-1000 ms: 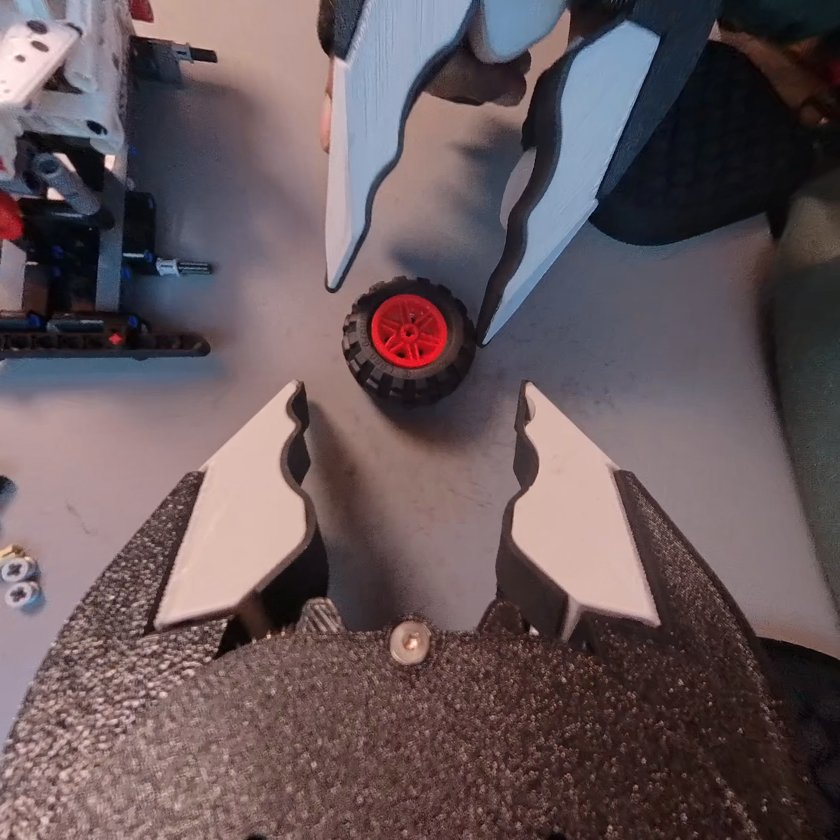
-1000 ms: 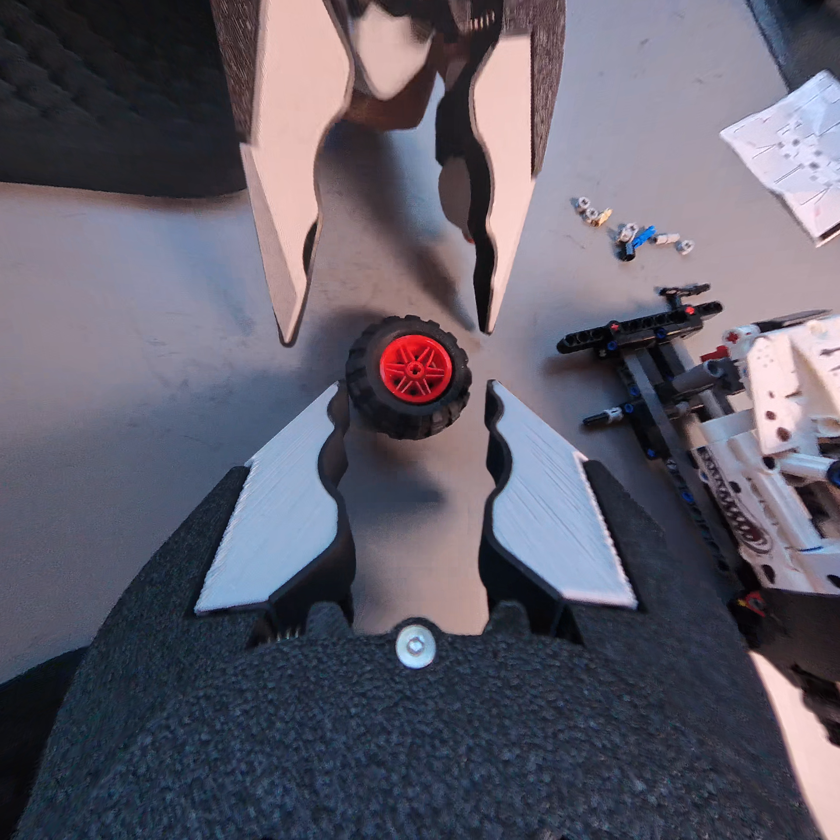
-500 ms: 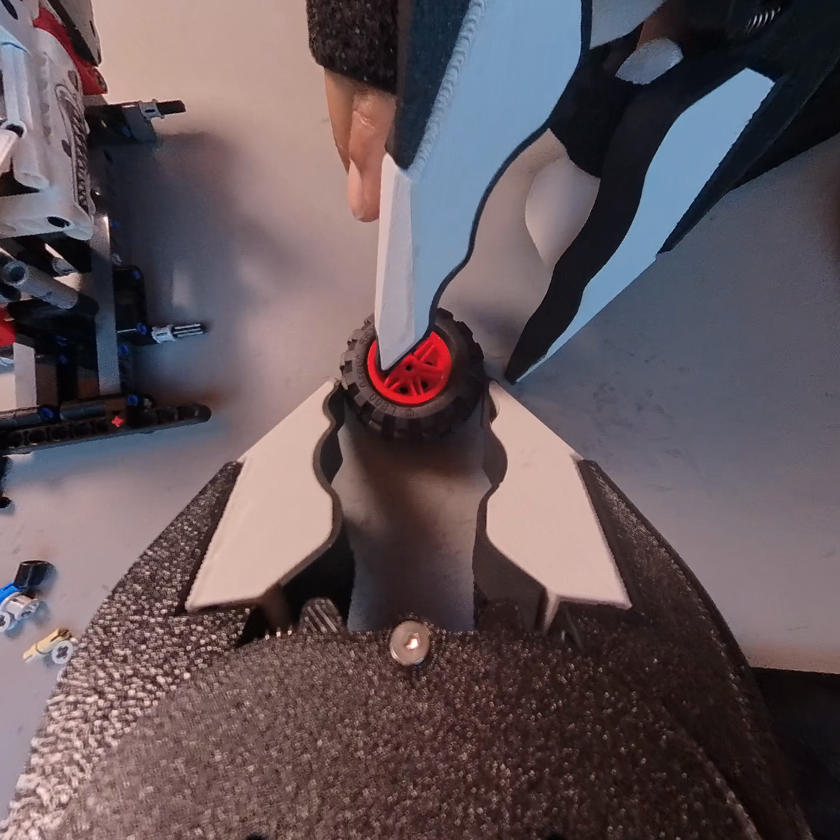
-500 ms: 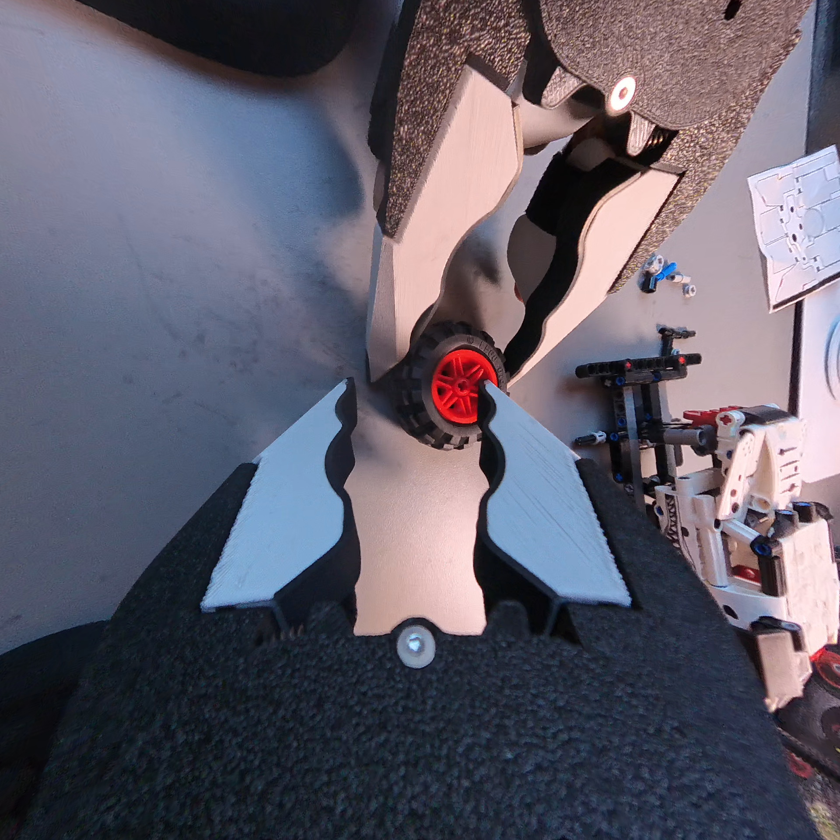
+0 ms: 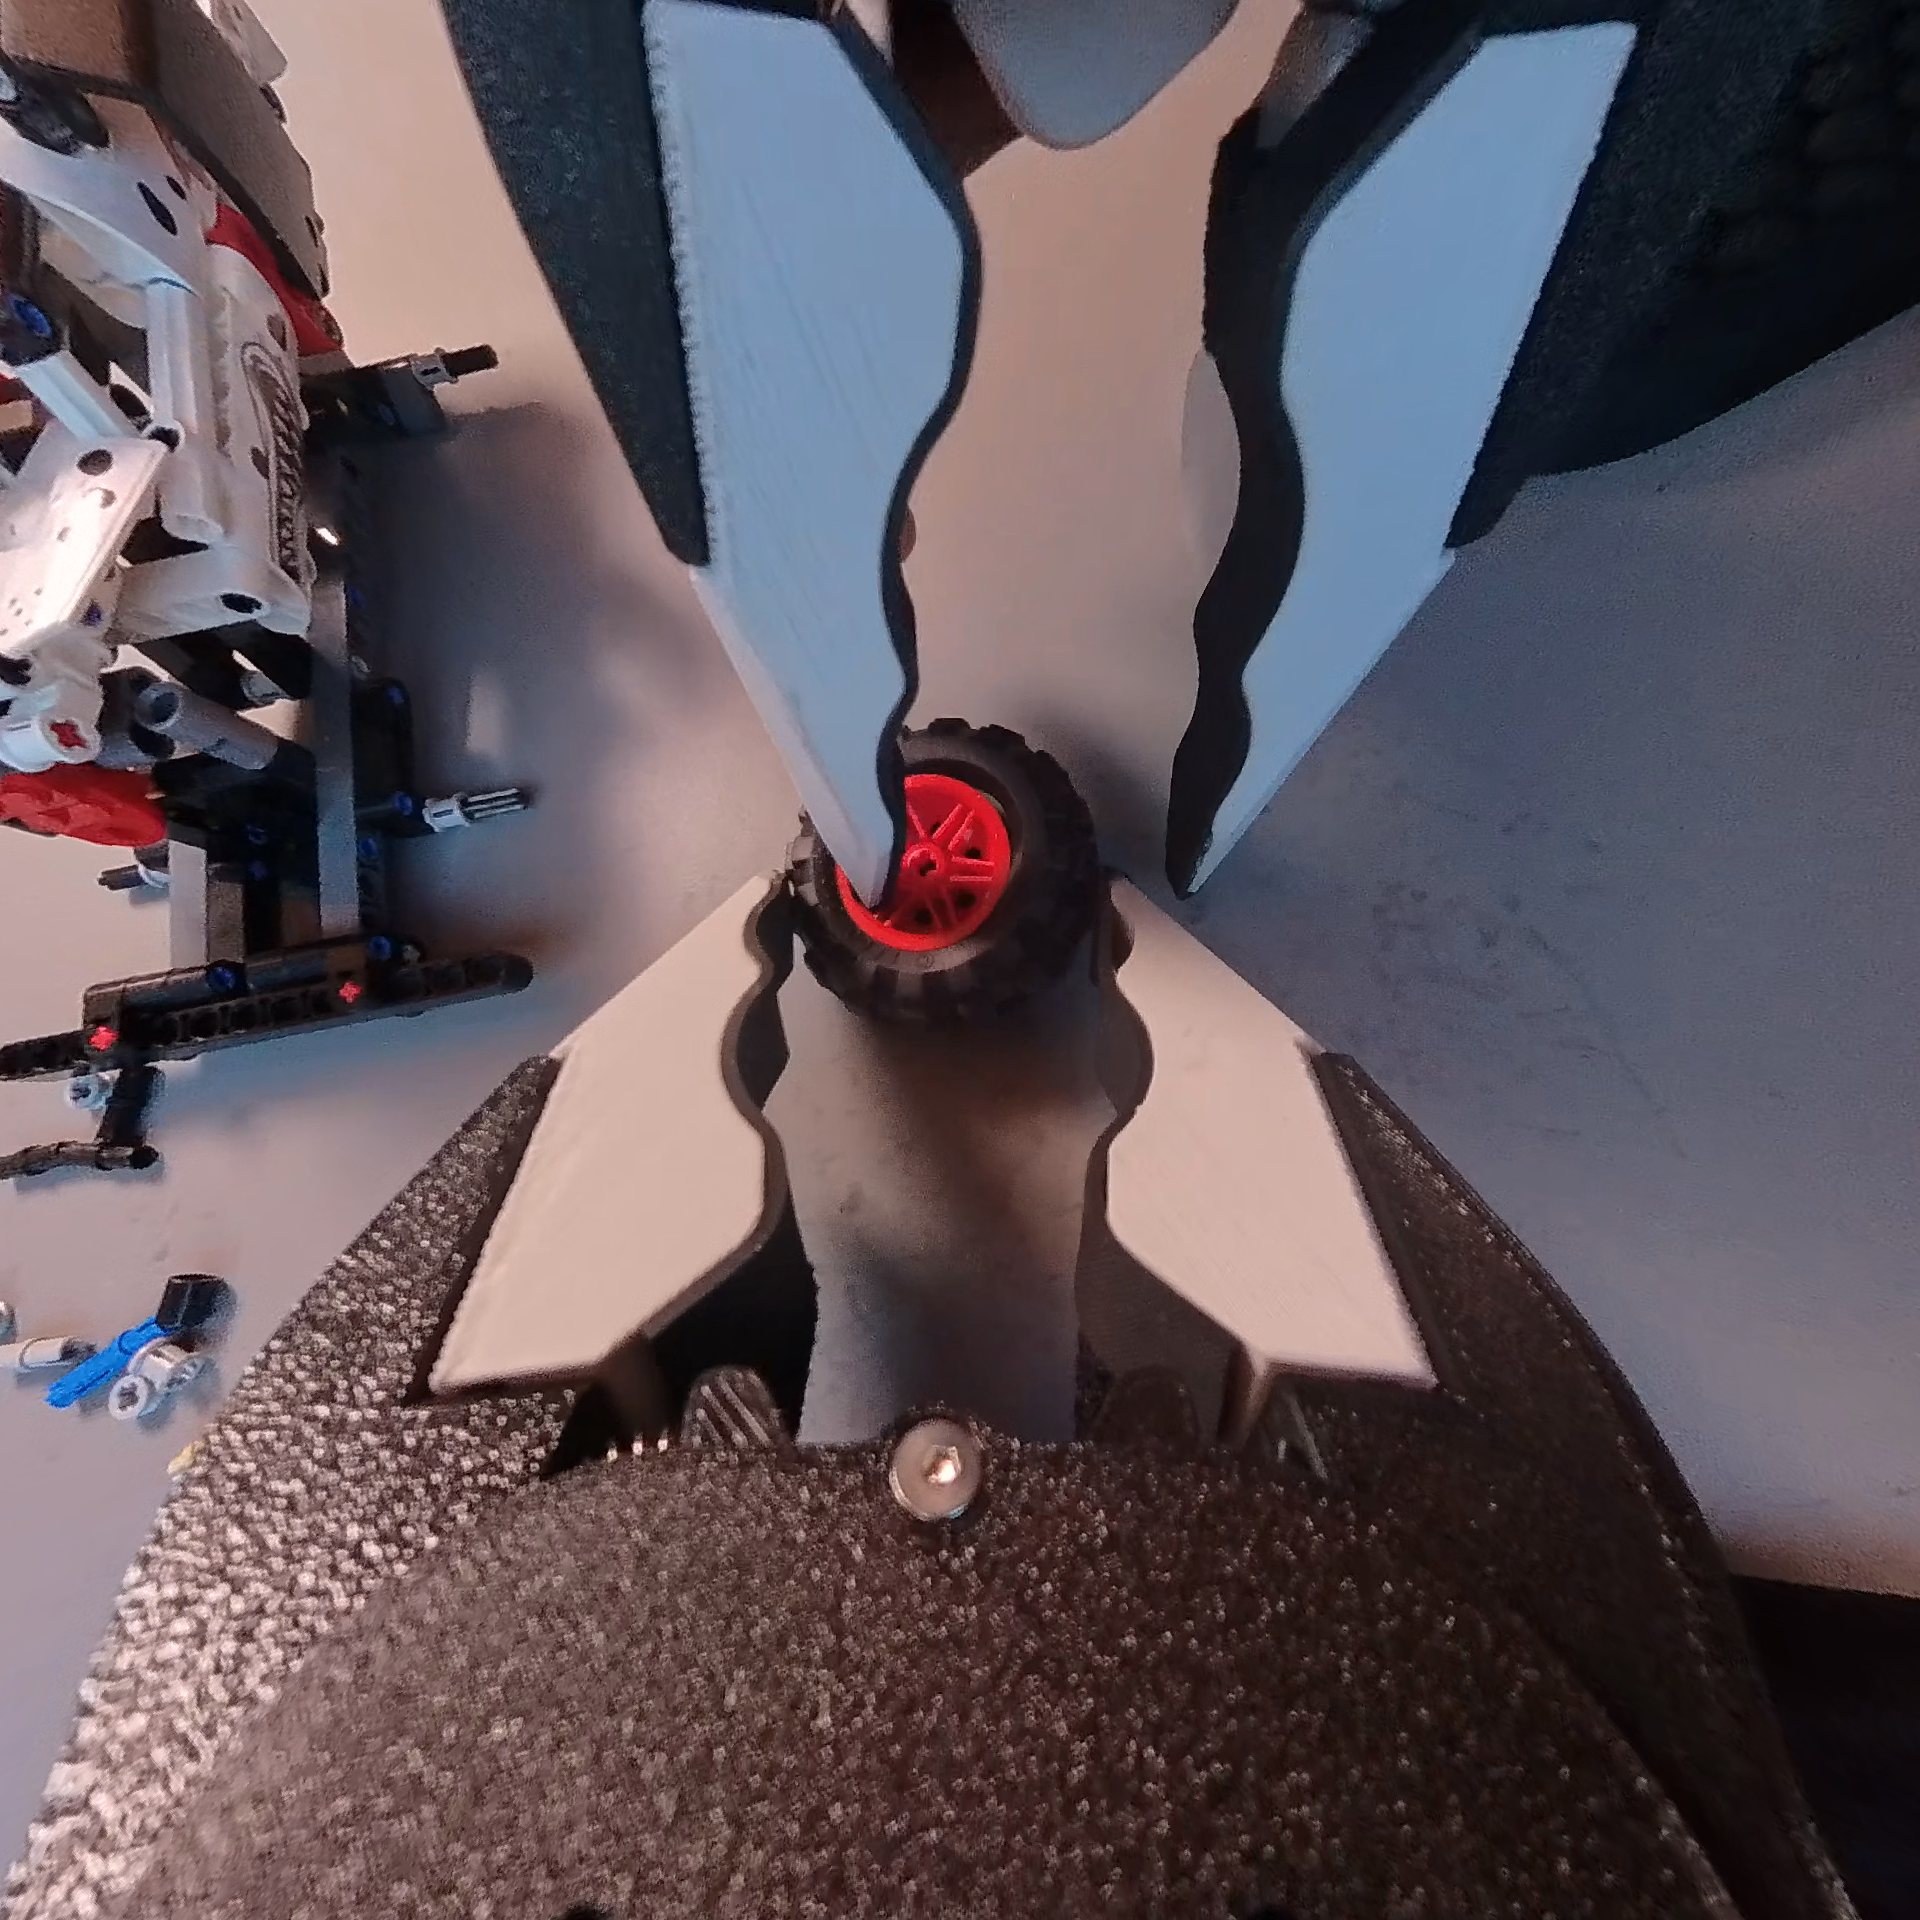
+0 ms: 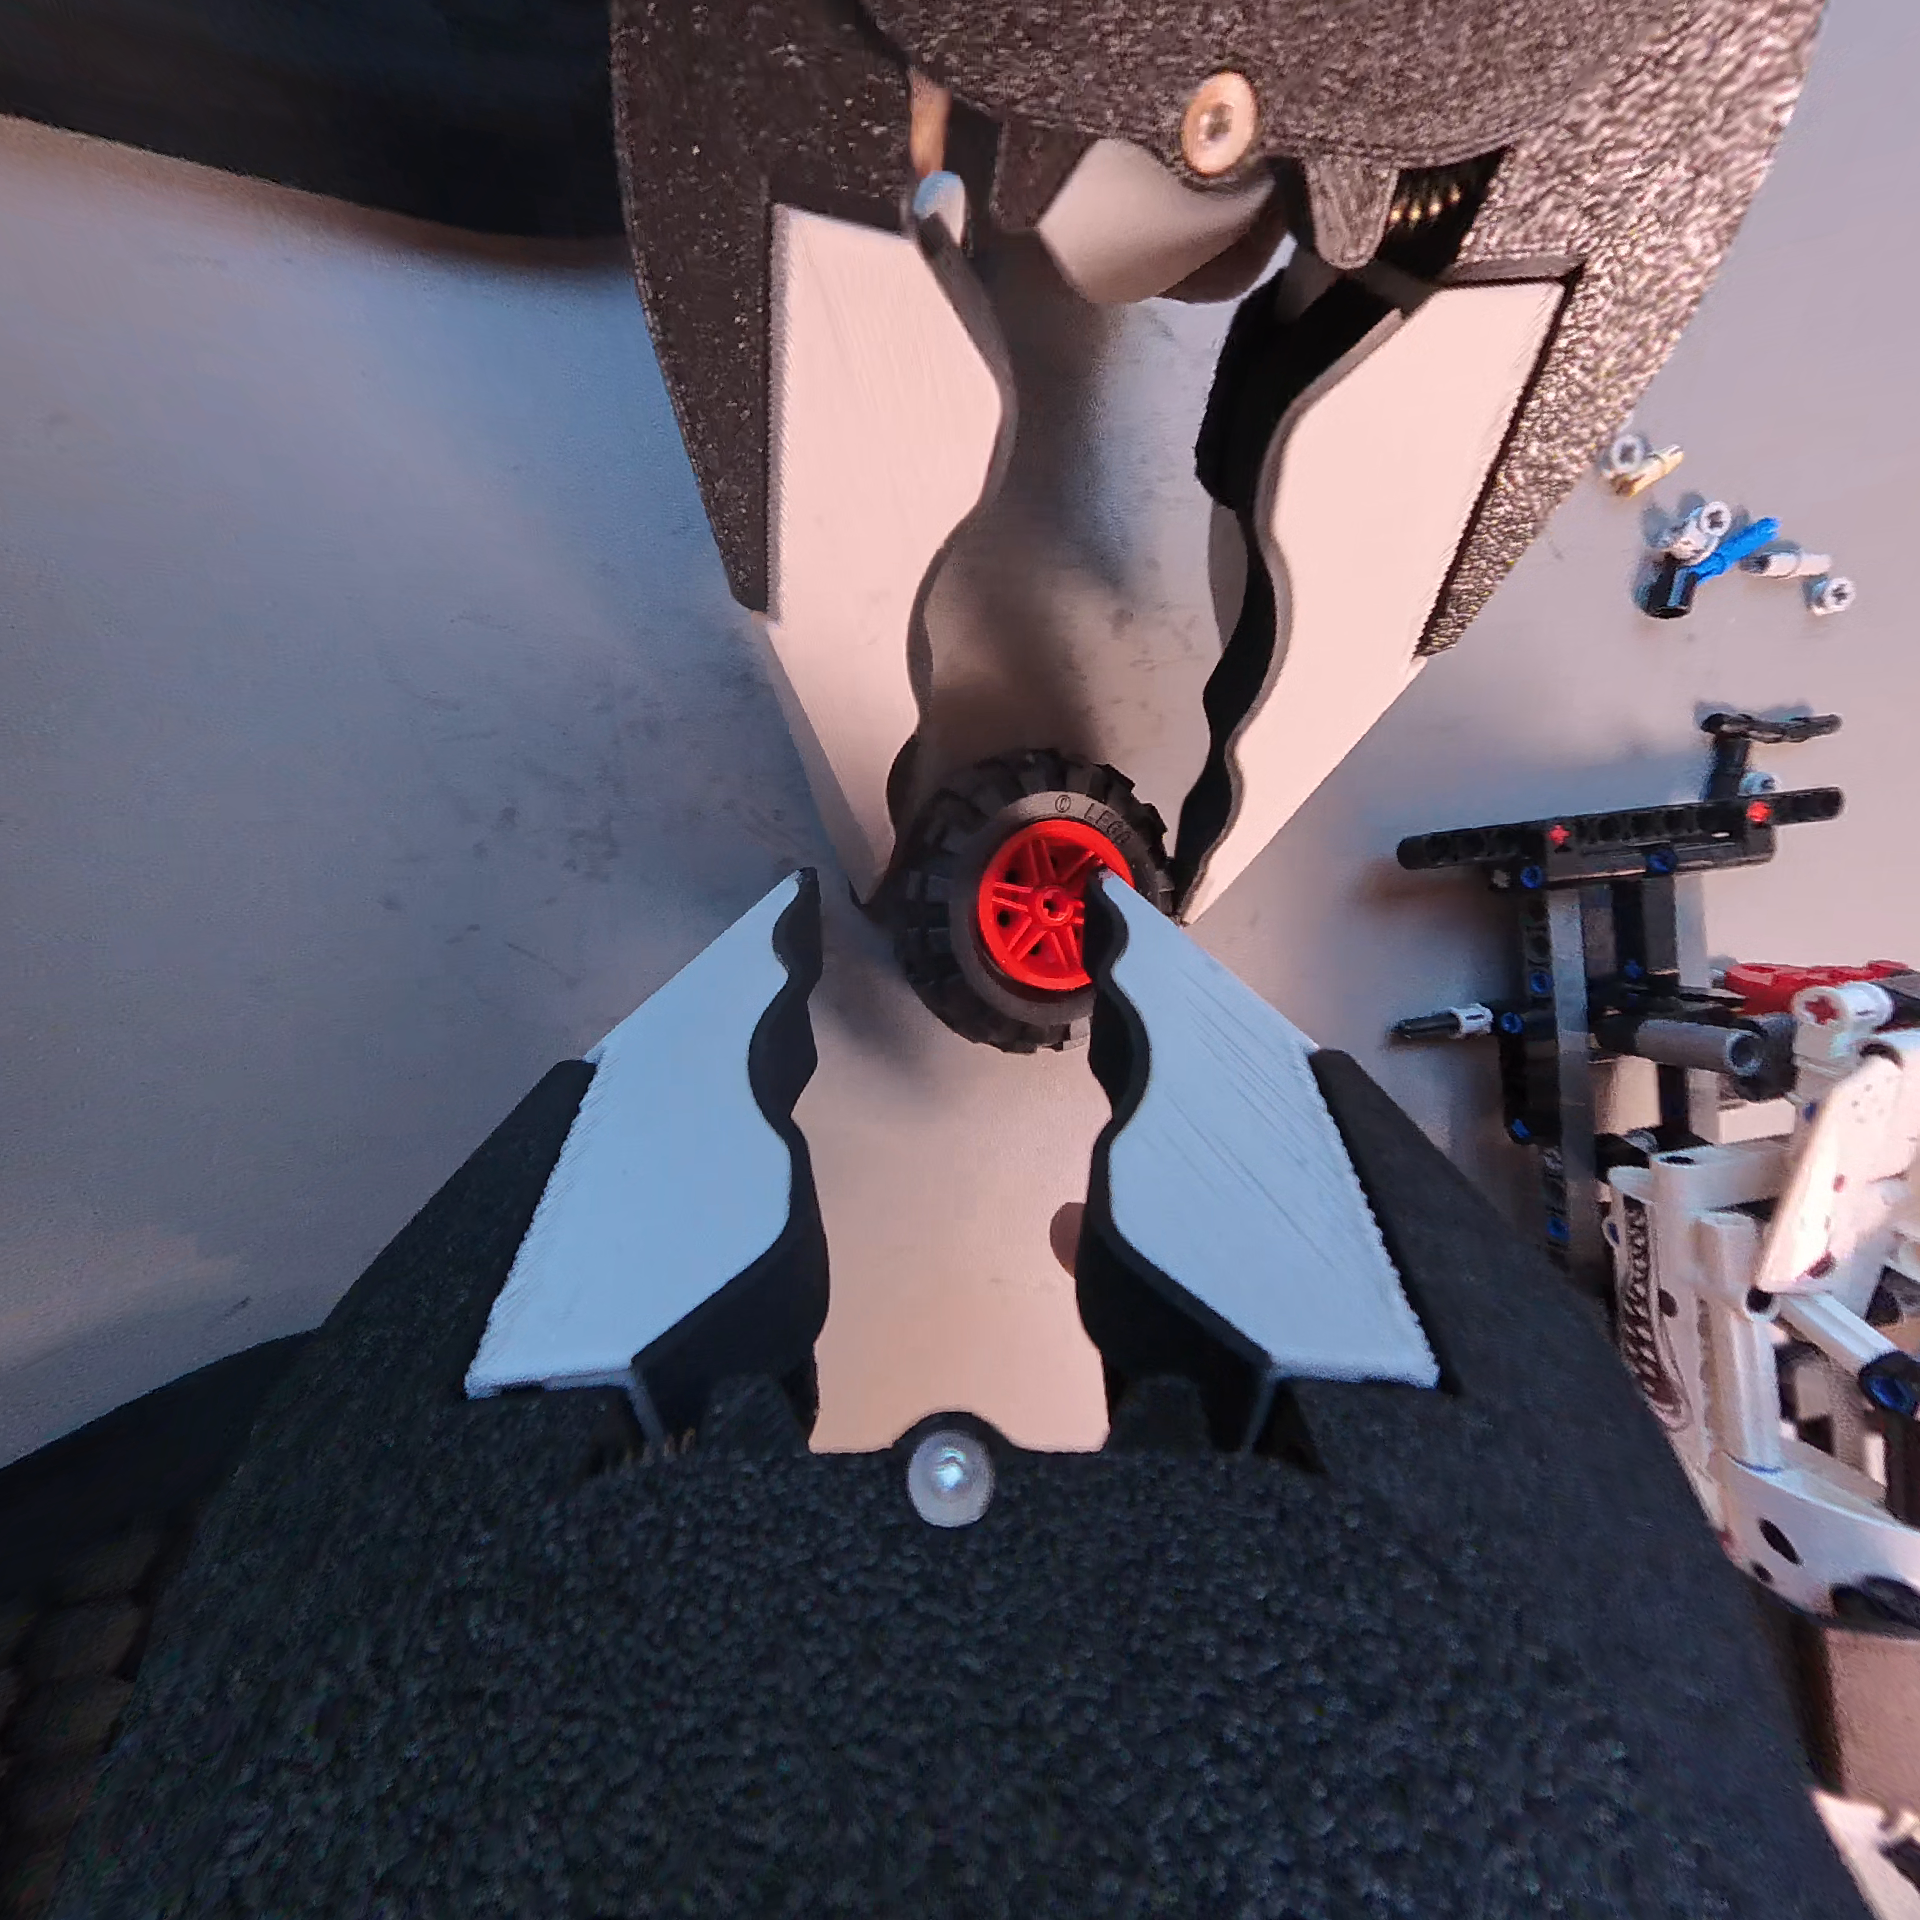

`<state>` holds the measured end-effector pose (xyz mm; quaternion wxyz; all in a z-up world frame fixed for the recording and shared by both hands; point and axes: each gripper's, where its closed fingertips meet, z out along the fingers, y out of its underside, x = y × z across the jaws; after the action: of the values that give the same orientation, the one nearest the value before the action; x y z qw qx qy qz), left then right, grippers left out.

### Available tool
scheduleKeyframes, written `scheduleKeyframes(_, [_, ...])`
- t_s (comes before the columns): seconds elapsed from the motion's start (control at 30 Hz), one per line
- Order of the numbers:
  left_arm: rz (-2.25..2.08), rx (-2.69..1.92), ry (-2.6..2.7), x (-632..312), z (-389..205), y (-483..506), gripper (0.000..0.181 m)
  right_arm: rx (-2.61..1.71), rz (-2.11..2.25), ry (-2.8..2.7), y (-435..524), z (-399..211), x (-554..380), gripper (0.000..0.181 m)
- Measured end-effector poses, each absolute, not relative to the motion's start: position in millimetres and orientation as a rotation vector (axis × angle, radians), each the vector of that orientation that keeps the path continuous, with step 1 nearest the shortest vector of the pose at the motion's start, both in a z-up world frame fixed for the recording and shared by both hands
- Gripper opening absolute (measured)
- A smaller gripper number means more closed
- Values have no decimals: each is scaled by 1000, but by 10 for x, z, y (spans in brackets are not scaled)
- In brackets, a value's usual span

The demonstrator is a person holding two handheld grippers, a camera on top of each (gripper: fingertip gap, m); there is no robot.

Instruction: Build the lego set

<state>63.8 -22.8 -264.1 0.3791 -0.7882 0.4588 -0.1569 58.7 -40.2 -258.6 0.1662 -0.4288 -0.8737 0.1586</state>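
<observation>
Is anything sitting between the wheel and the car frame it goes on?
Nothing visible: bare table lies between the wheel, held in the left tool, and the frame's axle pin.

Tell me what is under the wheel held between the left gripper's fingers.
Under the wheel only bare grey table and its shadow show. The contact spot is hidden by the tyre. The right gripper has one fingertip over the red hub, and the left gripper flanks the tyre.

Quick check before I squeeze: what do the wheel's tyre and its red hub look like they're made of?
Tyre: apparently soft black rubber, matte, with chunky moulded tread blocks. Red hub: looks like hard glossy plastic, with crisp moulded spokes and a slight sheen. The left claw brackets the tyre; whether it gives under pressure can't be seen.
</observation>
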Motion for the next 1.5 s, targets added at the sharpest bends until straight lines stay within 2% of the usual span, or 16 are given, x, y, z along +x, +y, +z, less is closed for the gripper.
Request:
scheduleKeyframes(0.07, [-419, -1974, 1151, 662, -2565, -214, 54, -1247, 478, -2504, -394, -2581, 569, 48])
scheduleKeyframes(0.1, [-456, -1942, 1121, 694, -2467, -204, 46, -1252, 484, -2509, -401, -2584, 550, 50])
scheduleKeyframes(0.2, [-455, -1980, 1125, 671, -2458, -208, 48, -1241, 471, -2532, -400, -2584, 539, 50])
scheduleKeyframes(0.37, [-556, -2073, 1039, 553, -2509, -218, 82, -1266, 543, -2462, -415, -2576, 564, 51])
scheduleKeyframes(0.43, [-591, -2117, 1053, 598, -2610, -206, 86, -1228, 539, -2442, -424, -2576, 579, 53])
scheduleKeyframes(0.5, [-566, -2138, 1113, 645, -2699, -196, 83, -1197, 527, -2420, -429, -2575, 592, 53])
scheduleKeyframes(0.53, [-552, -2124, 1145, 663, -2704, -206, 69, -1181, 521, -2413, -430, -2569, 602, 53])
scheduleKeyframes(0.63, [-512, -2106, 1159, 655, -2712, -213, 58, -1164, 469, -2400, -395, -2556, 675, 58])
scheduleKeyframes(0.73, [-503, -2107, 1157, 656, -2711, -215, 58, -1136, 477, -2344, -410, -2423, 687, 55])
scheduleKeyframes(1.0, [-467, -2119, 1139, 666, -2708, -226, 56, -1143, 313, -2316, -242, -2529, 640, 45])
scheduleKeyframes(1.5, [-431, -2134, 1102, 661, -2708, -230, 55, -882, 120, -2383, -234, -2585, 645, 48])
